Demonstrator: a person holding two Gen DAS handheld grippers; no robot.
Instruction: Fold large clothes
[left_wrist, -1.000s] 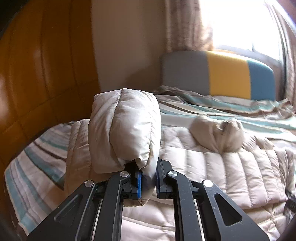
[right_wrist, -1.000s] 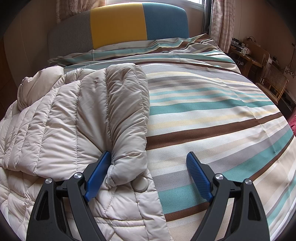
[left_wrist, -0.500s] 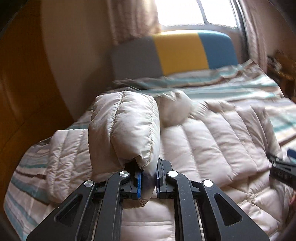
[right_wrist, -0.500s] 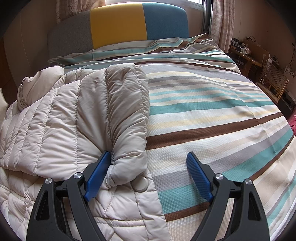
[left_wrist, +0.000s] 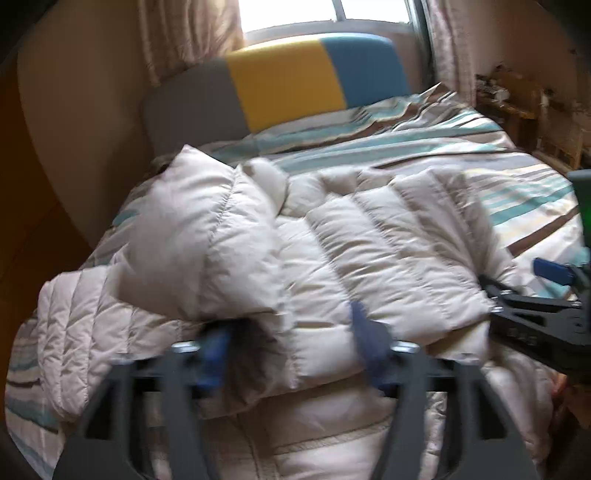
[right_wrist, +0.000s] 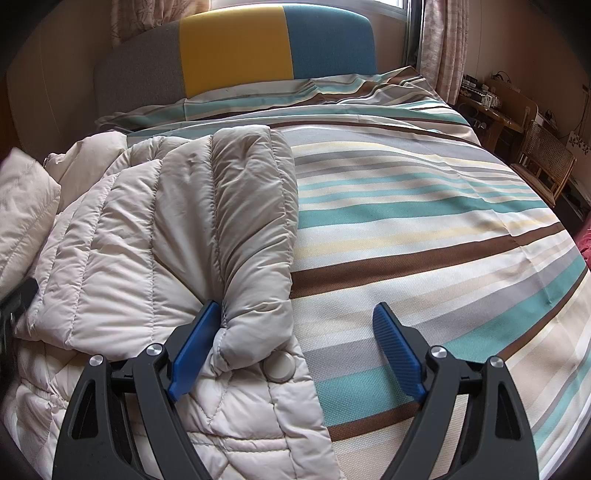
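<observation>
Daylight glares from the window (left_wrist: 325, 14) at 12 o'clock. The left wrist view is motion-blurred, the left gripper (left_wrist: 291, 354) smeared. The right view is sharp. Fisheye edges are dark, curved.

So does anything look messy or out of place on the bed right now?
Nothing is damaged or spilled. The puffer jacket is only partly folded: its left sleeve lies bunched across the body, and the hood sits crumpled near the pillow.

Both views sit low and close over the bed (right_wrist: 424, 229), facing its headboard (right_wrist: 236, 48). The left wrist view looks from further left, blurred. They share the puffy jacket (left_wrist: 388, 240) and the headboard at upper centre.
</observation>
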